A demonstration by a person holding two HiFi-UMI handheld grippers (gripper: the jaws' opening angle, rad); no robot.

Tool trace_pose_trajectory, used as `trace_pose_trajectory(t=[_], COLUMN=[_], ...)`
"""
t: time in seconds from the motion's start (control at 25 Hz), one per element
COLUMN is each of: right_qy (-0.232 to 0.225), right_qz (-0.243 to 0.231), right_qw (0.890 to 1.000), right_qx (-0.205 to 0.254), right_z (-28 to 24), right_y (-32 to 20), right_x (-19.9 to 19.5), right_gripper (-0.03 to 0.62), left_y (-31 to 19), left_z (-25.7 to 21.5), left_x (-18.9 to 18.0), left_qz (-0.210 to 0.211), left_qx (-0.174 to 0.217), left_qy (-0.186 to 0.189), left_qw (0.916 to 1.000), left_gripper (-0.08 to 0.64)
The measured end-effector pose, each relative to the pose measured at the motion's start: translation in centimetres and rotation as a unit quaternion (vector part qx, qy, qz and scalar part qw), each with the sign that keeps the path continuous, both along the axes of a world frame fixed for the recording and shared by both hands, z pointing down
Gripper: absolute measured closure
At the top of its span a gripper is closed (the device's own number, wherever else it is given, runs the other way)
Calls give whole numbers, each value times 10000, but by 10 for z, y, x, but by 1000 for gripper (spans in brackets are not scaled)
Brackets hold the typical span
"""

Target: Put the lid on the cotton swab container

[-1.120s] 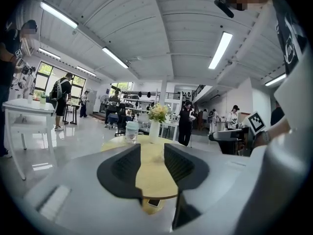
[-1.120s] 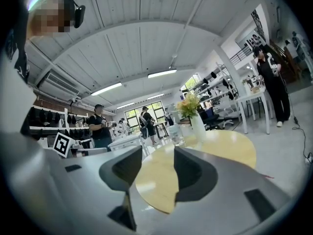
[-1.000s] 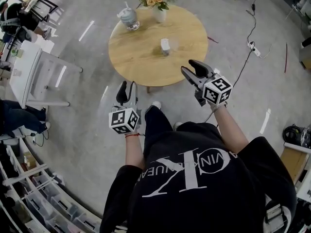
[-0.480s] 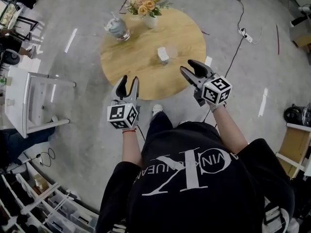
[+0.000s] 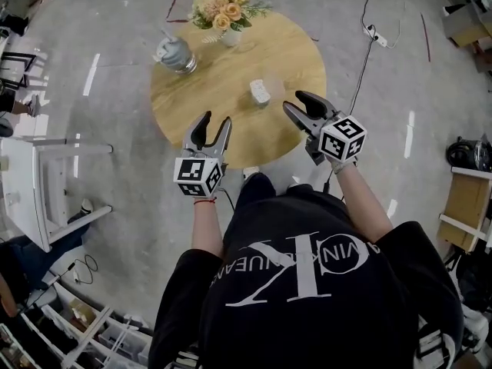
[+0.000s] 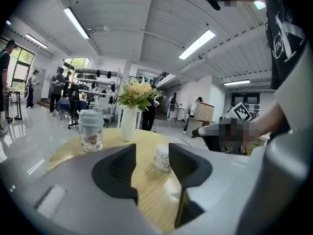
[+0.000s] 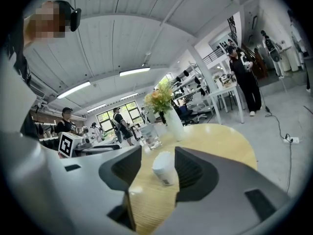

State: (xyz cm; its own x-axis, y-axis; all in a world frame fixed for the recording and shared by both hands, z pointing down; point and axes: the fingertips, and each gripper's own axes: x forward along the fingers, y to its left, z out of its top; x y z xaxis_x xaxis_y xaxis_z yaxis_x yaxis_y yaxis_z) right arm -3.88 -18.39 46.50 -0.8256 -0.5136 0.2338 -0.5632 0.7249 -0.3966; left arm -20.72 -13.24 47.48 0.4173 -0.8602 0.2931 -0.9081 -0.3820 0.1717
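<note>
We see the small white cylindrical cotton swab container standing upright on the round light-wood table, its long axis vertical and its top pointing up. In the head view it sits just off the table's middle, toward 4 o'clock. We cannot tell whether a lid is on it.

The left gripper hangs over the table's 7 o'clock edge. Its 2 jaws are opening with nothing between the pads, and the container shows far off through the gap. The right gripper is at the 4 o'clock edge, near the container but apart from it. Its jaws are also opening, and it grasps nothing.

A white vase of flowers stands at 12 o'clock, and a clear jar with a grey-blue lid at 10 o'clock.
</note>
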Motion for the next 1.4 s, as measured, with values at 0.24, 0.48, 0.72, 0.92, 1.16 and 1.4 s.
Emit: trace_pose_trajectory(t=[0.24, 0.48, 0.72, 0.92, 1.16, 1.4], right_qy=[115, 90, 53, -89, -206, -332], right_qz=[349, 660, 730, 658, 443, 316], right_qw=[9993, 9975, 9966, 9965, 9968, 9962], right_qx=[-112, -223, -390, -508, -628, -743], right_z=[10, 15, 26, 32, 36, 41], right_y=[-7, -14, -30, -43, -49, -51], right_x=[-10, -15, -9, -10, -20, -25], right_gripper=[410, 410, 407, 405, 405, 405], left_y=[-14, -23, -34, -46, -58, -62], left_z=[22, 45, 62, 73, 81, 101], left_x=[9, 41, 67, 78, 86, 100], left_qz=[931, 1822, 2085, 2153, 2232, 2570], left_qx=[-246, -467, -717, -808, -842, -852], left_qy=[-95, -198, -184, -328, -575, -1043], left_qw=[9953, 9820, 9752, 9727, 9694, 9570], left_gripper=[311, 268, 225, 207, 202, 186])
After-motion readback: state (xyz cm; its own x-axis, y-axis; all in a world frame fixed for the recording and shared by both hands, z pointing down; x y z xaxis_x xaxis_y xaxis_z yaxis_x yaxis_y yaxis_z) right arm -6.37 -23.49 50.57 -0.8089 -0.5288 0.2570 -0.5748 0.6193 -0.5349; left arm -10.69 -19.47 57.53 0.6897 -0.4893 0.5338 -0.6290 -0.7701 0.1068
